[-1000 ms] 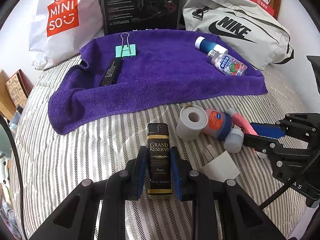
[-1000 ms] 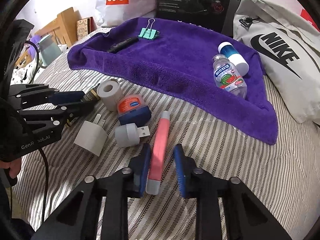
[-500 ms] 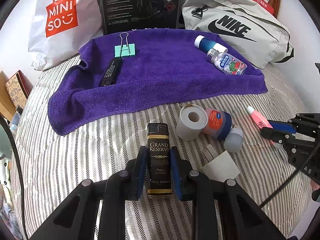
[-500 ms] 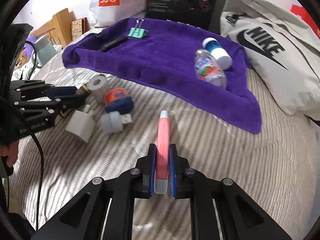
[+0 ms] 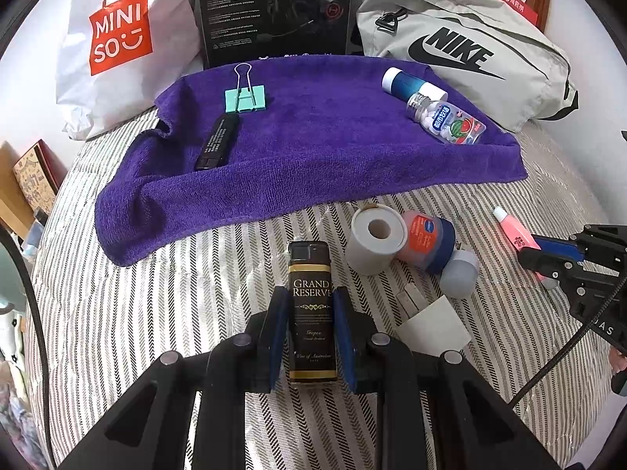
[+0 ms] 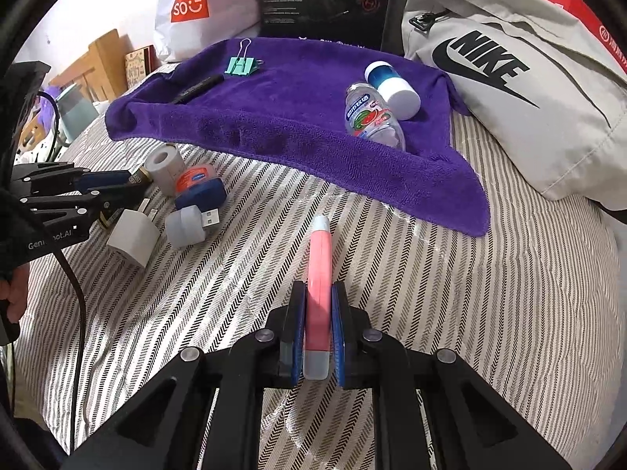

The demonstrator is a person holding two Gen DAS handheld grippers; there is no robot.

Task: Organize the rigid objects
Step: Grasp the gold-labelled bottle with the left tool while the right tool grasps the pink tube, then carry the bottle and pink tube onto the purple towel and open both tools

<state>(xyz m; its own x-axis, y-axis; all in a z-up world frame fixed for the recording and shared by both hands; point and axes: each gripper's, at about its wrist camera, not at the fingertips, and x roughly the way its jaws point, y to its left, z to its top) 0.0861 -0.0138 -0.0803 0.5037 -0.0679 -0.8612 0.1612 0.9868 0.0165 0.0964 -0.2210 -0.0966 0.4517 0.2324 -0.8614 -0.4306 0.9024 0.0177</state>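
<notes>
My left gripper is shut on a small dark "Grand Reserve" bottle over the striped bedspread. My right gripper is shut on a pink tube and holds it above the bed; the tube also shows in the left wrist view. A purple towel lies further back with a green binder clip, a black stick, a blue-and-white bottle and a clear candy bottle on it.
A grey tape roll, a red-and-blue jar, a grey USB plug and a white charger lie on the bed between the grippers. A Miniso bag, black box and Nike bag line the back.
My right gripper shut on the pink tube and carried it right, away from the cluster of small items. The left gripper kept still with its bottle.
</notes>
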